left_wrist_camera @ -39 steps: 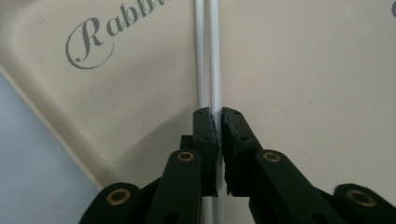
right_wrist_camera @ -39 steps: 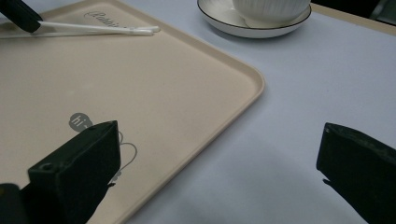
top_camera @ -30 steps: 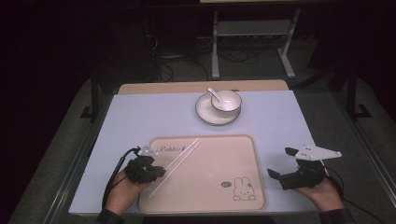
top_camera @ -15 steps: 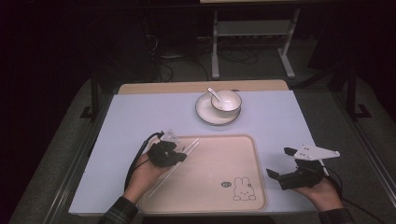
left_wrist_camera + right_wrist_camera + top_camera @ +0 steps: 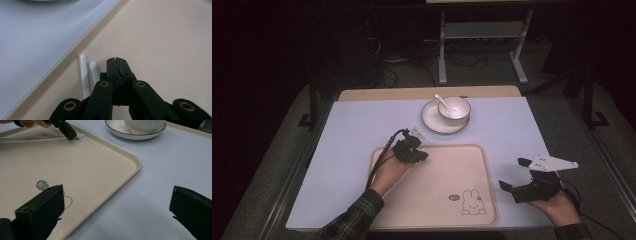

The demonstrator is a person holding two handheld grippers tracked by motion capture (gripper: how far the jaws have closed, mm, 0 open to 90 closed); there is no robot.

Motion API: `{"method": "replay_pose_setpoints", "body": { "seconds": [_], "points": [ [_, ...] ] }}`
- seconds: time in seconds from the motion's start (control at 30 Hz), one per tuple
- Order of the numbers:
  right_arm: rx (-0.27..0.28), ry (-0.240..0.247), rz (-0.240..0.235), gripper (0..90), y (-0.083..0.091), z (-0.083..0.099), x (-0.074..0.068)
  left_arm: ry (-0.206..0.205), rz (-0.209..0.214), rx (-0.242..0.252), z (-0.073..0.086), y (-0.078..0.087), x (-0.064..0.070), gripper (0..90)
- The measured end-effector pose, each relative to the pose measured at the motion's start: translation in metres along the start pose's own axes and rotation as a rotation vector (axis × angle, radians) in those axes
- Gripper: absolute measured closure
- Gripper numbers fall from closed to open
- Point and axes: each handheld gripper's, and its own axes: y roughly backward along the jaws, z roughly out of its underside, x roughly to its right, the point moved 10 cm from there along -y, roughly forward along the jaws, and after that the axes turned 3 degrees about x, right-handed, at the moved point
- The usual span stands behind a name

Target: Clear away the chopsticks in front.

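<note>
A beige tray (image 5: 462, 170) with a rabbit drawing at lower right lies on a pale lavender table cover (image 5: 352, 130). White bowl (image 5: 454, 106), dark-rimmed white plate (image 5: 432, 120), white chopsticks (image 5: 85, 72), plaid sleeve (image 5: 352, 220).

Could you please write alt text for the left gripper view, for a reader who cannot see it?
The left hand-held gripper, jaws shut with nothing between them, hovers low over a beige tray. Two white chopstick tips lie just left of it, near the tray's rim beside the pale blue table.

Legible marking: the word "hi" in a grey speech bubble (image 5: 42, 184), printed on the beige tray (image 5: 100, 165), near its 7 o'clock edge in the right gripper view. High view: the same bubble, wording illegible.
</note>
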Motion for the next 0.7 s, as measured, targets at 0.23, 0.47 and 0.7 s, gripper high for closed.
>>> {"method": "replay_pose_setpoints", "body": {
  "seconds": [0.23, 0.47, 0.7],
  "points": [
    [0.001, 0.001, -0.001, 0.0, 0.0, 0.0, 0.0, 0.017, -0.038, -0.002, 0.006, 0.001, -0.015, 89.8],
    [0.0, 0.002, 0.0, 0.0, 0.0, 0.0, 0.0, 0.043, -0.059, -0.004, 0.013, 0.009, -0.026, 89.9],
    [0.001, 0.0, 0.003, 0.0, 0.001, 0.0, 0.0, 0.066, -0.073, -0.01, 0.024, 0.02, -0.037, 89.8]
  ]
}}
